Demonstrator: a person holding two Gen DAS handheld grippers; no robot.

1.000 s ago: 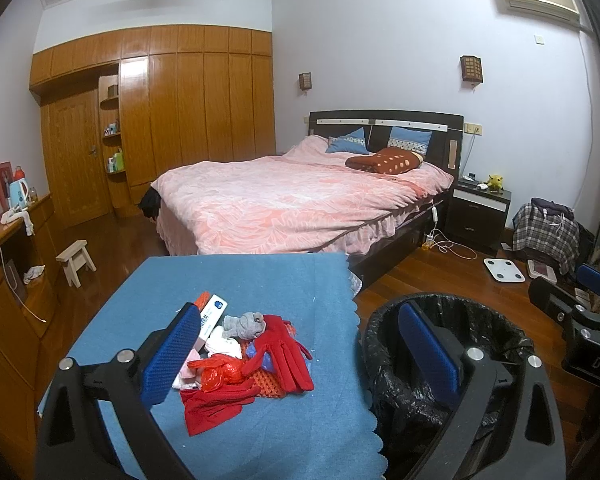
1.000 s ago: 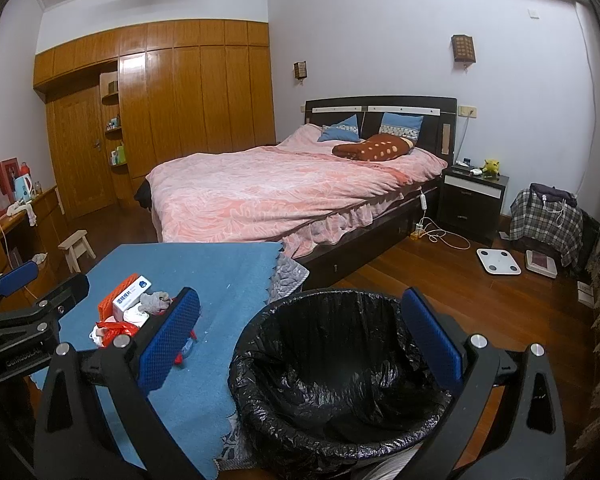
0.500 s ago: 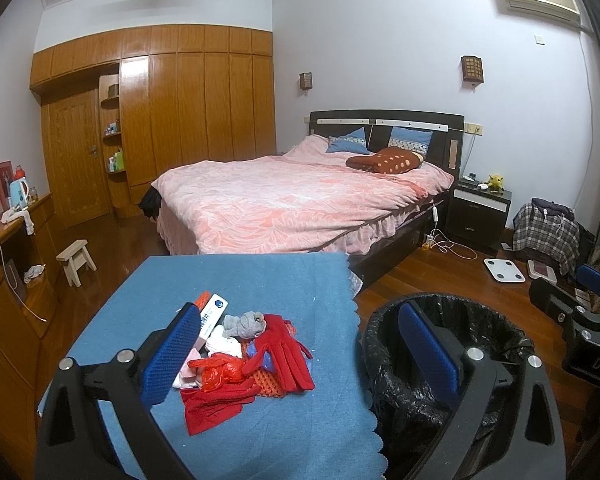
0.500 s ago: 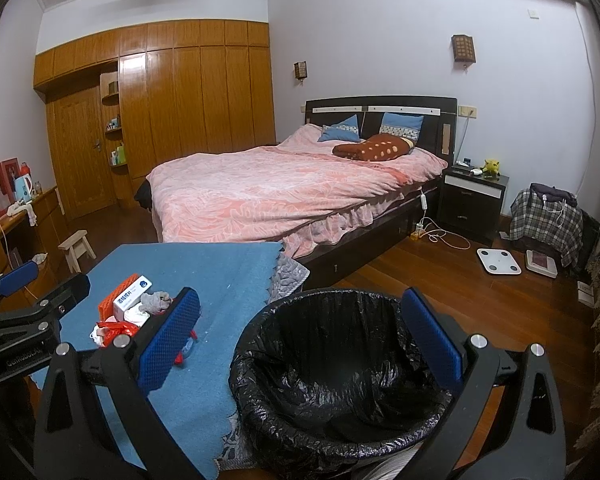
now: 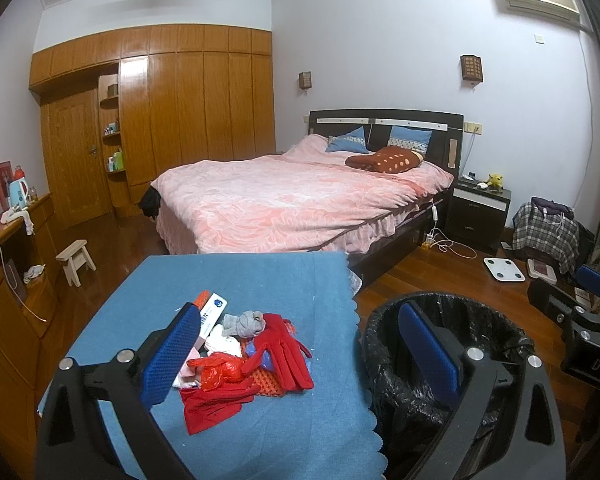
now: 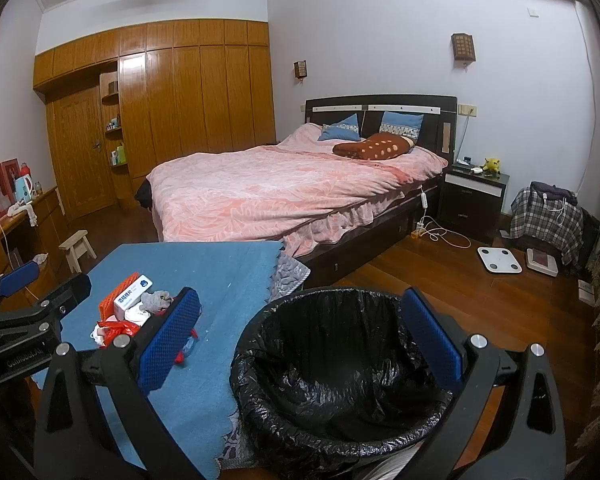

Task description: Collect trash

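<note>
I hold the left gripper (image 5: 300, 354) above the near end of the table (image 5: 259, 280), jaws spread wide with nothing between the blue pads (image 5: 171, 356). Under it, on the blue cloth toward the near edge, lies the trash pile (image 5: 243, 354): a red glove (image 5: 285, 350), a grey wad (image 5: 243, 322) at the pile's far side, a white box (image 5: 211, 316) with an orange pack beside it at the far left, a red bag (image 5: 217, 372) crumpled in the middle, and a red cloth (image 5: 211, 404) nearest me. The pieces touch and overlap; what lies underneath I cannot make out.

The bin (image 5: 440, 360) stands on the floor just off the table's right edge, lined with a black bag. The right gripper (image 6: 300, 344) hangs over its mouth, jaws also wide apart and holding nothing. From that side I see the bin (image 6: 340, 380) with only the wrinkled liner inside, and the pile (image 6: 135, 312) to the left on the cloth, partly hidden behind the left pad. The left gripper's body shows at the far left edge of that view, and the right gripper's at the far right edge of the left view.

Beyond the table is a bed (image 5: 291, 200) with a pink cover, and a wardrobe (image 5: 159, 120) along the far wall.
</note>
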